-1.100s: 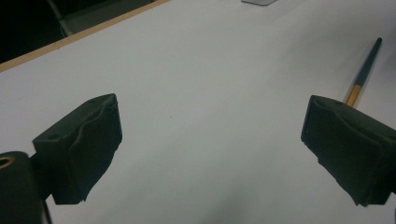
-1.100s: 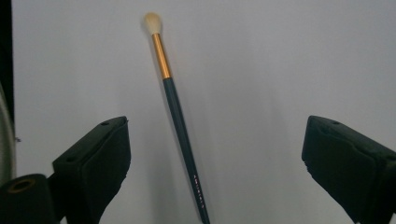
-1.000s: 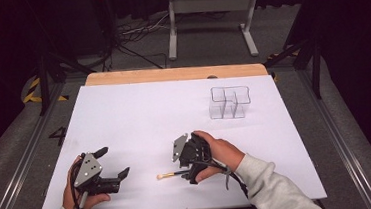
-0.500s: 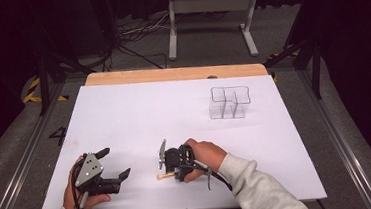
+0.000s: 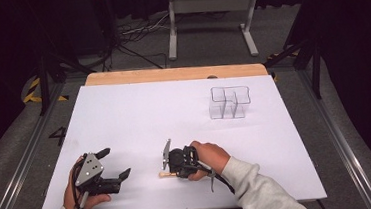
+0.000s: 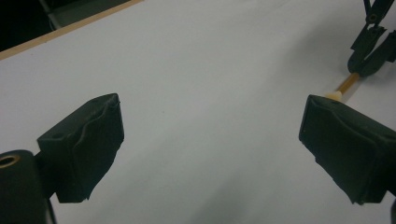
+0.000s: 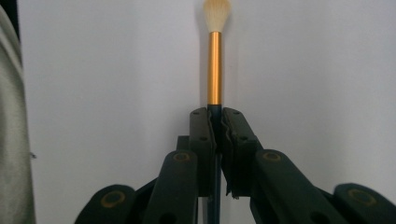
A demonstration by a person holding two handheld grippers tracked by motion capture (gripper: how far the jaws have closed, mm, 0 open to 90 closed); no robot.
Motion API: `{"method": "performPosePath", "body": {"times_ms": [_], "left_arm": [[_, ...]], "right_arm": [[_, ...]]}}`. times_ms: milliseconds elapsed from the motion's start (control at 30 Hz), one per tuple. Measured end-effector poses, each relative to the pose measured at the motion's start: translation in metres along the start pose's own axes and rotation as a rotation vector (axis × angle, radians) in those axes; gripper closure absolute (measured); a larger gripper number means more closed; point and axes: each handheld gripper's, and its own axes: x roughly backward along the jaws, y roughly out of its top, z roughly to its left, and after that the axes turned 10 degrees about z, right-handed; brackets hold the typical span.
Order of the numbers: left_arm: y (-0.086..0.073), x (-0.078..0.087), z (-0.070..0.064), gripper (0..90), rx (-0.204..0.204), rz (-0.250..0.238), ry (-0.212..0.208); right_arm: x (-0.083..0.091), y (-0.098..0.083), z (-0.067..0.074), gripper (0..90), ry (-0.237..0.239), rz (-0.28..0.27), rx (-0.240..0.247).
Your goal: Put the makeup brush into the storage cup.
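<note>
gripping a small brush (image 7: 214, 56) by its dark handle, our right gripper (image 7: 218, 122) has its jaws pressed together on the shaft just below the gold band, the pale bristle tip pointing straight away from the camera. in the high view the brush (image 5: 166, 174) lies low over the white table (image 5: 149, 117) near its front edge, sticking out to the left of the right gripper (image 5: 170, 162), which our right hand (image 5: 207, 158) wraps from behind. we cannot tell whether the tip rests on the surface or hangs just above it.

our left gripper (image 5: 112, 164) sits well to the left, jaws wide apart and holding nothing; between its black pads (image 6: 84, 140) we see bare table, and the brush (image 6: 343, 87) tip shows far off to the right.

a clear plastic organiser (image 5: 229, 101) with several open compartments stands far back on the right, well apart from both hands, and we judge it the likely home for the brush. to do this well, we think we should keep the clamp firm, since the shaft is thin and round and could roll or swing in the jaws. we would lift straight up before travelling, then turn the brush upright only once it is over a compartment, watching that the bristles do not drag or catch the thin wall.
</note>
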Motion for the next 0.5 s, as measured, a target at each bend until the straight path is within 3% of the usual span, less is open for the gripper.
{"method": "performPosePath", "body": {"times_ms": [33, 100, 200, 267, 367, 433, 500], "left_arm": [[0.000, 0.000, 0.000, 7.4, 0.000, 0.003, 0.002], [0.000, 0.000, 0.000, 7.5, -0.001, -0.001, 0.002], [0.000, 0.001, 0.000, 7.5, -0.005, -0.006, 0.007], [0.000, 0.002, 0.000, 7.4, -0.009, -0.020, 0.011], [0.000, 0.005, 0.000, 6.6, -0.011, -0.039, 0.031], [0.000, 0.006, 0.000, 6.4, -0.013, -0.046, 0.049], [0.000, 0.006, 0.001, 5.3, -0.013, -0.049, 0.039]], "right_arm": [[0.003, -0.008, -0.002, 83.8, -0.015, -0.056, -0.025], [0.005, -0.011, -0.003, 83.8, -0.024, -0.076, -0.037], [0.020, -0.027, -0.006, 83.8, -0.072, -0.231, -0.099], [0.028, -0.036, -0.008, 83.8, -0.104, -0.303, -0.130], [0.035, -0.046, -0.010, 83.9, -0.126, -0.372, -0.168], [0.041, -0.057, -0.011, 83.8, -0.144, -0.447, -0.203], [0.043, -0.062, -0.011, 83.9, -0.158, -0.482, -0.213]]}}
